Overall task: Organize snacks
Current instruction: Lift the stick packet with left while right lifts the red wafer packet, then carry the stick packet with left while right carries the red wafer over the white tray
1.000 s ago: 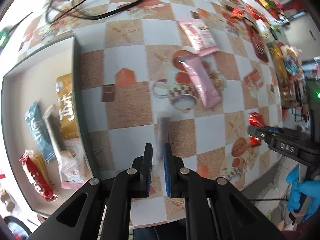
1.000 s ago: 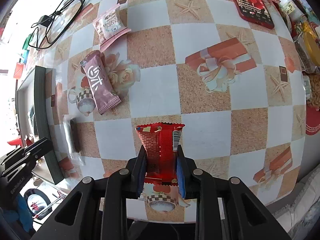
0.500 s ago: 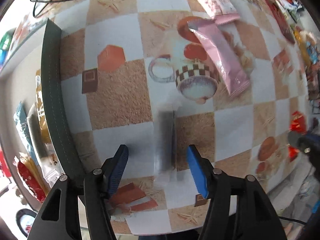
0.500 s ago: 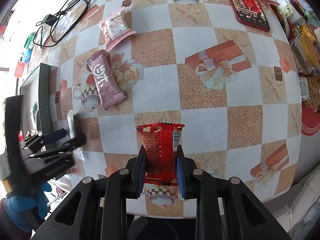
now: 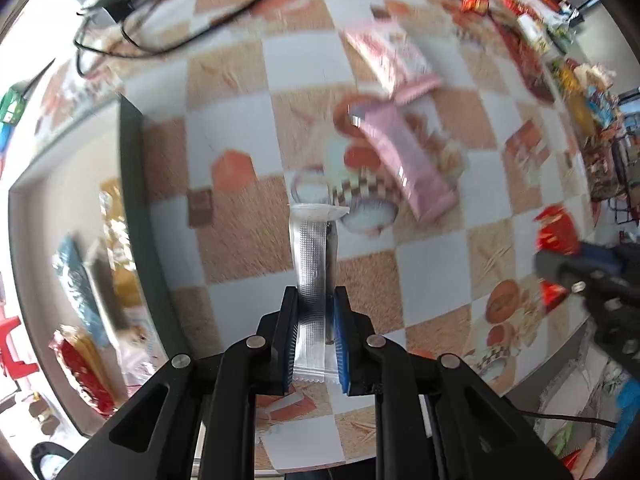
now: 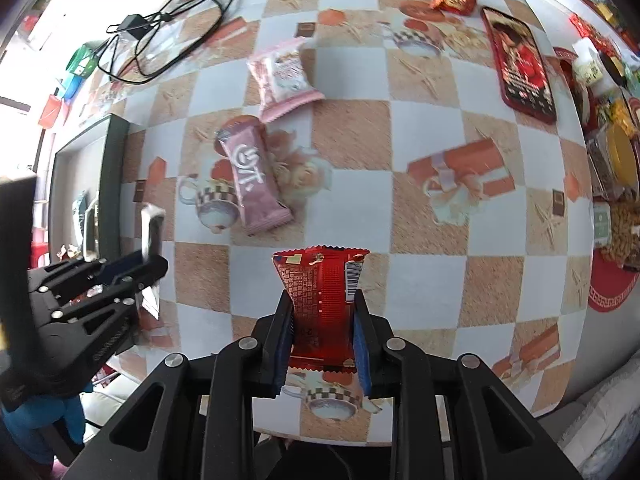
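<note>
left gripper (image 5: 314,334): jaws clamped on a slim clear-and-silver foil sachet (image 5: 314,256), lifted off the checkered tablecloth (image 5: 432,272)
right gripper (image 6: 322,330): clenched on a red crinkle-edged snack packet (image 6: 320,292), held above the cloth
box: dark-rimmed shallow storage box (image 5: 134,184) to the left, several snacks inside
step: both picks look done, carry phase
next: swing the sachet left over the rim, lower, release; red packet after
left on cloth: pink bar wrapper (image 6: 254,178), pink-white pouch (image 6: 282,76)

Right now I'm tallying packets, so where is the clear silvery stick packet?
The clear silvery stick packet is clamped in the left tongs, lifted above the checkered tablecloth, right of the dark-rimmed tray.
</note>
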Demonstrator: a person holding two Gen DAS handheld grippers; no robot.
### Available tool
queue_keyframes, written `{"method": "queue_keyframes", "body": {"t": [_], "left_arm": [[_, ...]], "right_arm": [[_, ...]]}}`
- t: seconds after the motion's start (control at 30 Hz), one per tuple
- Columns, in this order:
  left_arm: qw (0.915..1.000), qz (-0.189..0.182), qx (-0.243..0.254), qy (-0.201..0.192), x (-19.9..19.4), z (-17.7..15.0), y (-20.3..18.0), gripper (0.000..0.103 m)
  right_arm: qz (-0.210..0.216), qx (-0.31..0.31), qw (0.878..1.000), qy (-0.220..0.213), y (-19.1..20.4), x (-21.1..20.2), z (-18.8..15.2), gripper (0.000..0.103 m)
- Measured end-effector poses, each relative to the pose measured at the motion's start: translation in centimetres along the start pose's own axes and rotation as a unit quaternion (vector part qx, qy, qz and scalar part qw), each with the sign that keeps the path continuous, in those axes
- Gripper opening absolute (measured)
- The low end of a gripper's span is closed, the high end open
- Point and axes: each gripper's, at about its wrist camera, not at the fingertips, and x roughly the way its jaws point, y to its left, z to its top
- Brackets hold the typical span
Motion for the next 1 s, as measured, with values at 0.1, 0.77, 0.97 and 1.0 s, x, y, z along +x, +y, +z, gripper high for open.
{"method": "queue_keyframes", "body": {"t": [0.1,0.77,0.97,1.0], "left_arm": [[0.9996,-0.006,-0.010,-0.026,-2.4,0.2,1.3,0.018],[0.9897,0.006,-0.110,-0.091,-6.8,-2.6,12.0,0.018],[0.9864,0.010,-0.135,-0.094,-7.1,-3.4,14.8,0.018],[0.9857,0.010,-0.139,-0.095,-7.2,-3.6,15.3,0.018]], "right_arm": [[0.003,-0.013,1.000,-0.005,0.9,0.0,0.9,0.028],[0.013,-0.135,0.991,-0.014,13.7,0.5,4.8,0.028],[0.015,-0.162,0.987,-0.014,16.8,0.7,5.1,0.028],[0.015,-0.165,0.986,-0.014,17.2,0.7,5.1,0.028]]}}
